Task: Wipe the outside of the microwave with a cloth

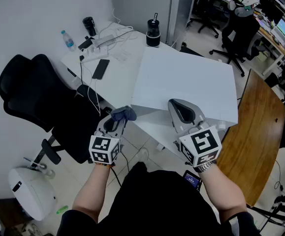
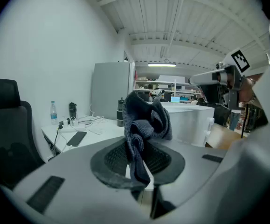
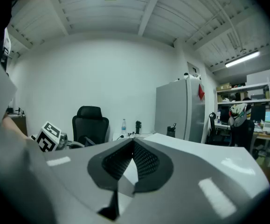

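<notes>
The microwave [image 1: 186, 82] is a plain white box on the white table [image 1: 117, 77]; the left gripper view shows it ahead and to the right [image 2: 190, 122]. A dark blue-grey cloth [image 1: 124, 114] is bunched up and pinched in my left gripper [image 1: 117, 119], which hovers off the table's near edge, left of the microwave's front corner. In the left gripper view the cloth [image 2: 144, 120] stands up from between the jaws of that gripper [image 2: 137, 146]. My right gripper [image 1: 174, 103] is shut and holds nothing, its tips over the microwave's front edge; its own view shows the gripper [image 3: 134, 143] with jaws meeting.
A black office chair [image 1: 34, 92] stands left of the table. A phone [image 1: 101, 69], a power strip with cables [image 1: 100, 41], a water bottle [image 1: 68, 40] and a black flask [image 1: 153, 33] lie behind the microwave. A wooden tabletop [image 1: 258, 132] is at the right.
</notes>
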